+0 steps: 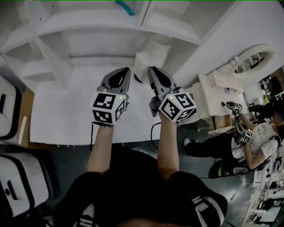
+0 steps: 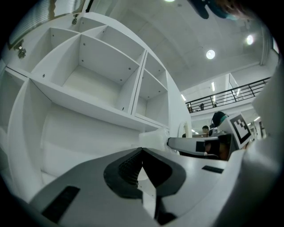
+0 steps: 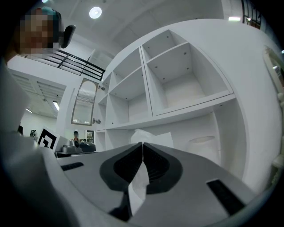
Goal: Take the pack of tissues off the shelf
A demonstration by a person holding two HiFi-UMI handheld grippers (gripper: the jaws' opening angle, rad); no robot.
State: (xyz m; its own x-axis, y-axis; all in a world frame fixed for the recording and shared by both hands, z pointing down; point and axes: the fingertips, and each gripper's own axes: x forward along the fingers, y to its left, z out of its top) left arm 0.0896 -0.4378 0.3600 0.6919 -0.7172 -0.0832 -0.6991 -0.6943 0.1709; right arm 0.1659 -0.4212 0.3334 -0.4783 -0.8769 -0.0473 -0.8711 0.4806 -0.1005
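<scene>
The white pack of tissues (image 1: 150, 54) hangs in front of the white shelf (image 1: 88, 26), above the white tabletop (image 1: 66, 111). My right gripper (image 1: 151, 69) is shut on it. In the right gripper view white tissue (image 3: 139, 185) is pinched between the jaws and sticks out past the tips. The left gripper view shows the pack (image 2: 154, 141) at the end of the right gripper (image 2: 174, 143). My left gripper (image 1: 127, 71) is beside it on the left, jaws shut with nothing between them (image 2: 142, 150). The shelf compartments (image 3: 186, 84) in view are empty.
A teal object (image 1: 125, 7) lies on top of the shelf. White cases (image 1: 13, 177) stand on the floor at the left. An ornate white piece of furniture (image 1: 230, 75) stands at the right, with a seated person (image 1: 248, 146) holding grippers beyond it.
</scene>
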